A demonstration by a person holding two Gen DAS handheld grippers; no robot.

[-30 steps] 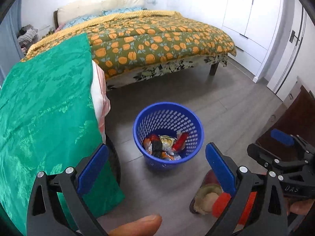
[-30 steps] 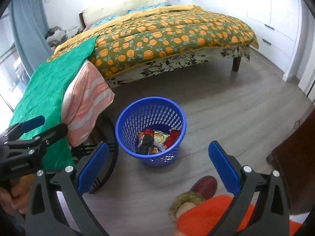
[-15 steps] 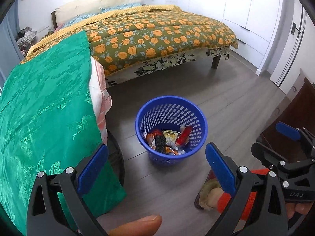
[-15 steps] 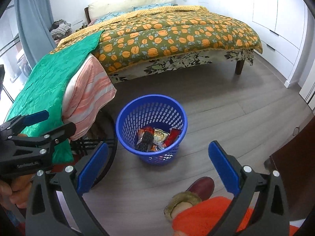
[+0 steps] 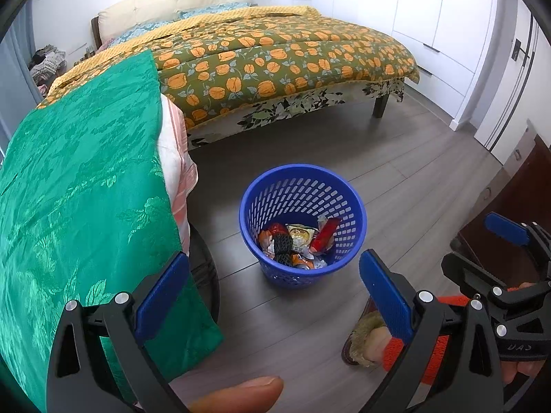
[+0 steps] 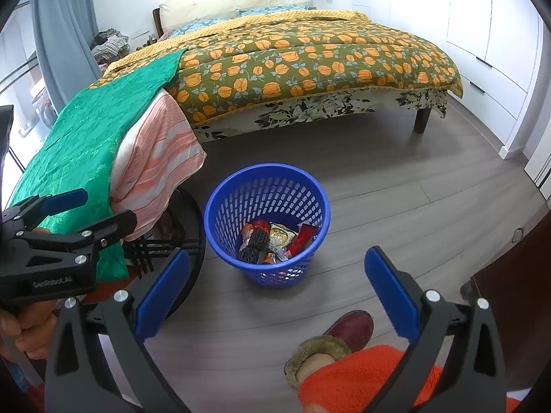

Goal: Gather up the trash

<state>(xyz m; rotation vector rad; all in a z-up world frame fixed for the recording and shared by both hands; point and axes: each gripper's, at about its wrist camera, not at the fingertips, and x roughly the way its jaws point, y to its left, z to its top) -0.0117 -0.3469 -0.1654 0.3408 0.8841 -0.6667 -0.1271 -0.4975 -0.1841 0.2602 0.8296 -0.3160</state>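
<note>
**Both grippers empty above the filled basket**

The left gripper [image 5: 273, 284] is hanging with its blue pads spread wide and nothing between them; the right gripper [image 6: 277, 282] is doing the same, jaws apart and empty. Both are pointing forward and down at the blue basket [image 5: 354, 206], which is standing upright on the grey floor [image 5: 396, 172], well apart from either pair of pads and near the foot-side edge of the bed [image 5: 275, 55].

The trash [image 5: 298, 241] is lying in the bottom of the basket: a red wrapper, a gold packet, a black netted piece and some orange scraps, piled together. No loose litter is showing on the open floor between the basket and the bed, nor on the quilt, so the collecting step is looking finished or close to it. I judge the next move is either a sweep for any remaining piece outside these views, or taking the basket by its rim, which would call for lowering one gripper, bringing the spread pads astride the rim wall and squeezing without tipping the light basket.

The person is holding the two tools side by side at about the same height, a thumb [image 5: 237, 394] showing under the left one and a hand [image 6: 27, 330] wrapping the left handle in the right wrist view. A slippered foot [image 6: 341, 334] and an orange fleece leg are standing just short of the basket. A green cloth [image 5: 79, 186] is draping over striped bedding at the left.
</note>
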